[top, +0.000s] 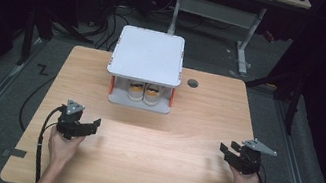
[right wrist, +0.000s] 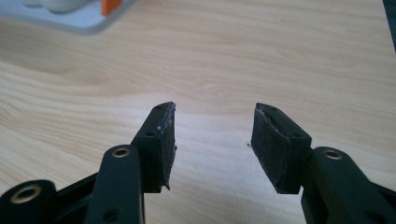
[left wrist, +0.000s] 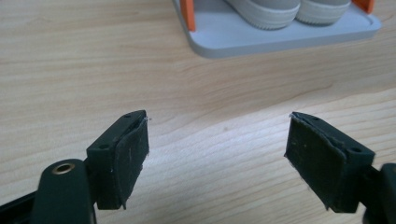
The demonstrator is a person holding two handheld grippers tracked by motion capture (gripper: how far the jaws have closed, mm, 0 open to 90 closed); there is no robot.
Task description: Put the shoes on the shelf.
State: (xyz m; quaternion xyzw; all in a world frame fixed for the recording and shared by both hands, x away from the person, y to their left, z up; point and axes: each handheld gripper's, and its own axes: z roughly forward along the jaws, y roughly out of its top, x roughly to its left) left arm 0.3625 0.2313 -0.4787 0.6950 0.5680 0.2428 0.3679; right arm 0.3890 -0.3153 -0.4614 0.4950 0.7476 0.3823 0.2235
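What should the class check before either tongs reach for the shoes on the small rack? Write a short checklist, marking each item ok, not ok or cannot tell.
1. Left tongs open, nothing between them: ok.
2. Right tongs open, nothing between them: ok.
3. Pair of shoes on the rack's lower shelf: ok.
4. Bare table between tongs and rack: ok.
5. Room under the top shelf for tongs: cannot tell.

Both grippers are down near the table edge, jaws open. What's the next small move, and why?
Probably bring both grippers forward toward the pair of shoes on the rack's lower shelf. The left gripper and right gripper hold nothing, jaws apart, and sit well short of the rack over bare table.
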